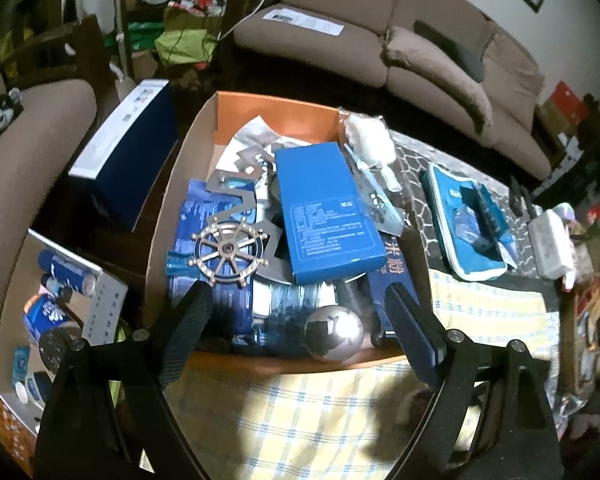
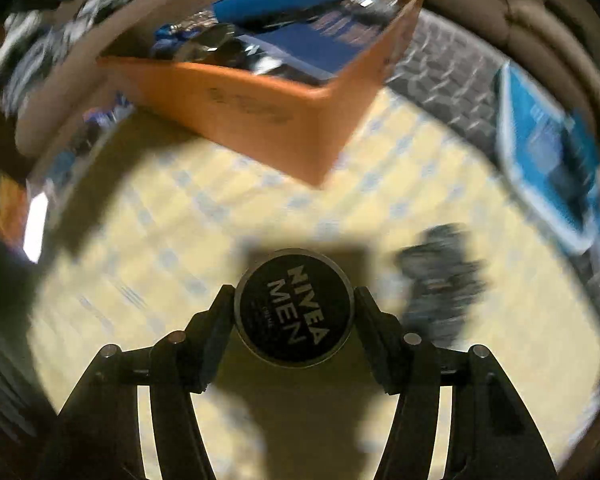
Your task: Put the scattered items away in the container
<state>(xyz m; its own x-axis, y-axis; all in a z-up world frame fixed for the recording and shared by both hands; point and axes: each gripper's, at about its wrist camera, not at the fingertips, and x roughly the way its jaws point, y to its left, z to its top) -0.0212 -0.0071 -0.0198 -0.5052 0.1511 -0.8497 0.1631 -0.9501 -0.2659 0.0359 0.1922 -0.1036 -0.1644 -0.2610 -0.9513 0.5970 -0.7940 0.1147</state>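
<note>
In the left wrist view, a white-and-navy carton (image 1: 124,152) sits at the left, beside the orange box (image 1: 276,106) that serves as the container. The box stands on a yellow checked cloth (image 1: 300,412) over the tabletop. Inside it lie a ship's-wheel ornament (image 1: 229,252), a blue carton (image 1: 327,212) propped over other items, and a steel ball (image 1: 334,338) against the near wall. The left gripper (image 1: 296,320) hangs over the near edge of the box, its jaws wide apart with nothing between them. Right of the box, on a dark patterned mat, lies a teal pouch (image 1: 466,224), then a white adapter (image 1: 550,246).

In the right wrist view, much blurred, the box (image 2: 260,108) is at upper left and the pouch (image 2: 552,160) at far right. The right gripper (image 2: 294,308) has its jaws clamped on a round black tin (image 2: 294,308) with its lid facing the camera, above the cloth (image 2: 220,220) and well short of the box. A dark blurred object (image 2: 444,276) lies on the cloth just right of the tin.
</note>
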